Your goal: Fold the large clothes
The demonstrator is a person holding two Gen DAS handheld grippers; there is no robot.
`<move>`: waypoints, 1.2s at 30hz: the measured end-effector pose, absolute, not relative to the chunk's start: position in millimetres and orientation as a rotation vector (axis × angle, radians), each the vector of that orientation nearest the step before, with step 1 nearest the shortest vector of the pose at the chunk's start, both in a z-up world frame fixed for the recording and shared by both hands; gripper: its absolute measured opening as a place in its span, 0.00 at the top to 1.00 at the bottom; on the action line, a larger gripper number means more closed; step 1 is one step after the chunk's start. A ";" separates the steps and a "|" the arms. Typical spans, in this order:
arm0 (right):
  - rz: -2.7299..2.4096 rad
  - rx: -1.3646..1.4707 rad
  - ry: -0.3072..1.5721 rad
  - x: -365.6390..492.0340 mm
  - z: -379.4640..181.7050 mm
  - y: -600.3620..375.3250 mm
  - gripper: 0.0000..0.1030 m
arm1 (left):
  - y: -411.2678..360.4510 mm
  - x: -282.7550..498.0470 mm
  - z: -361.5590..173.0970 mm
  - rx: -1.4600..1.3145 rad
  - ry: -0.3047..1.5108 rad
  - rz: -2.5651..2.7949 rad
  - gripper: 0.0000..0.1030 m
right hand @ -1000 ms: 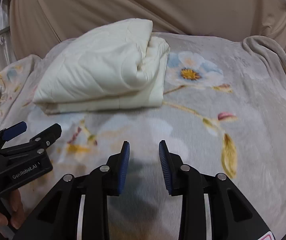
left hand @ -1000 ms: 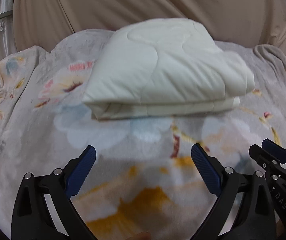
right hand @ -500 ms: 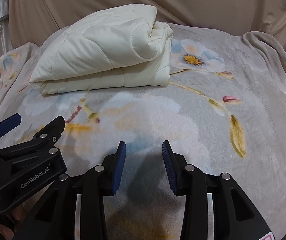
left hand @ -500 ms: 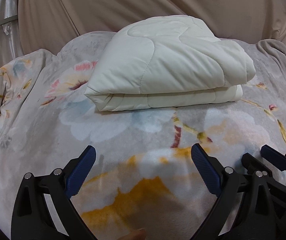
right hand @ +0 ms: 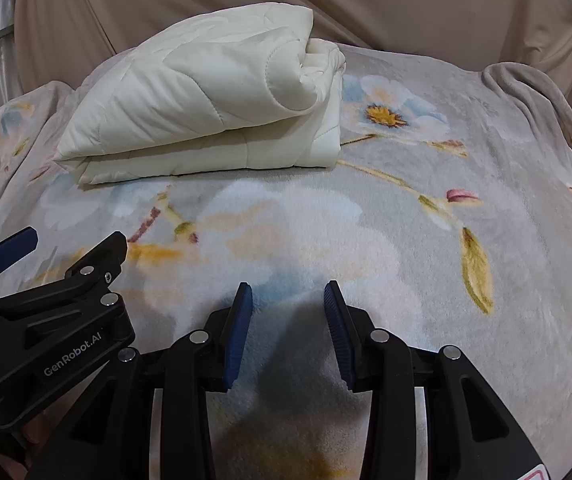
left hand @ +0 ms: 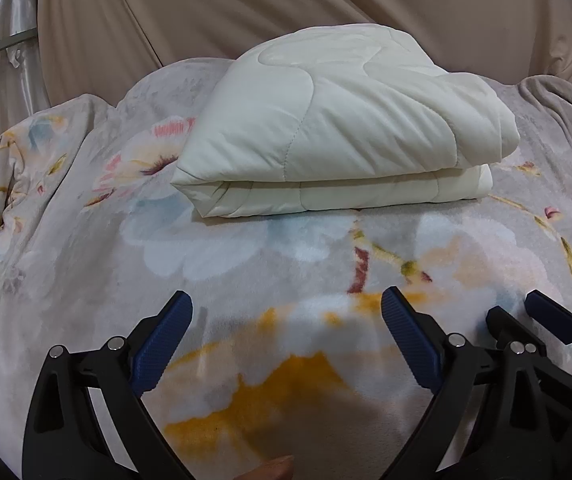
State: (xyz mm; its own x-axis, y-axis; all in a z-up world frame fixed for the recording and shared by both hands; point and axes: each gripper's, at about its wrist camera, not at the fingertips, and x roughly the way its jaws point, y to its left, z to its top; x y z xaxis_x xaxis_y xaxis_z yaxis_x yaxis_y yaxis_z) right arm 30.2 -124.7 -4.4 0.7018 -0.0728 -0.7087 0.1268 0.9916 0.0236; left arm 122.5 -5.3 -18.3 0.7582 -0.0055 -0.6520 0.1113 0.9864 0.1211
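Ahead of both empty, open grippers, left gripper (left hand: pixel 286 336) and right gripper (right hand: pixel 287 320), the folded quilt (left hand: pixel 337 128) looks soft, bulky; best gripped at its near edge.

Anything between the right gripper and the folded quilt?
Nothing: only bare floral blanket separates the open right gripper from the folded white quilt, as the right wrist view shows.

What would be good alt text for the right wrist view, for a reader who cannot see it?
A cream quilted comforter, folded into a thick bundle, lies on a grey floral blanket. In the foreground the right gripper is open and empty, with the left gripper at the lower left.
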 end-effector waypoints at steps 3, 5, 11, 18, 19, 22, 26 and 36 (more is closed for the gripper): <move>-0.114 0.069 0.786 30.6 -4.5 -124.8 0.63 | -5.3 121.9 -18.7 0.155 0.711 -0.062 0.10; -0.118 0.068 0.786 30.1 -4.7 -123.9 0.63 | -5.6 121.7 -18.9 0.155 0.713 -0.062 0.10; -0.119 0.067 0.787 30.5 -5.0 -124.1 0.63 | -6.7 121.6 -19.5 0.159 0.711 -0.057 0.10; -0.128 0.062 0.783 30.7 -4.2 -125.3 0.63 | -8.2 119.7 -18.8 0.168 0.704 -0.050 0.10; -0.131 0.060 0.782 30.3 -4.1 -124.7 0.63 | -8.5 119.1 -18.6 0.169 0.702 -0.050 0.10; -0.138 0.056 0.780 29.2 -3.5 -123.5 0.63 | -8.9 117.8 -18.0 0.172 0.699 -0.050 0.11; -0.144 0.054 0.778 28.3 -3.1 -121.8 0.63 | -9.0 117.3 -17.8 0.172 0.699 -0.050 0.11; -0.152 0.042 0.772 27.4 -1.9 -120.4 0.63 | -9.6 117.7 -17.1 0.183 0.692 -0.052 0.14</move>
State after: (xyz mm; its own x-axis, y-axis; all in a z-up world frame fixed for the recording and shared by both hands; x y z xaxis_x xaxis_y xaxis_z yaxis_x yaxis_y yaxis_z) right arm 27.4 -120.4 -1.9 0.7065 -0.1211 -0.6973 0.1519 0.9882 -0.0177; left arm 117.7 -9.6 -17.1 0.7691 0.0131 -0.6390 0.1082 0.9827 0.1504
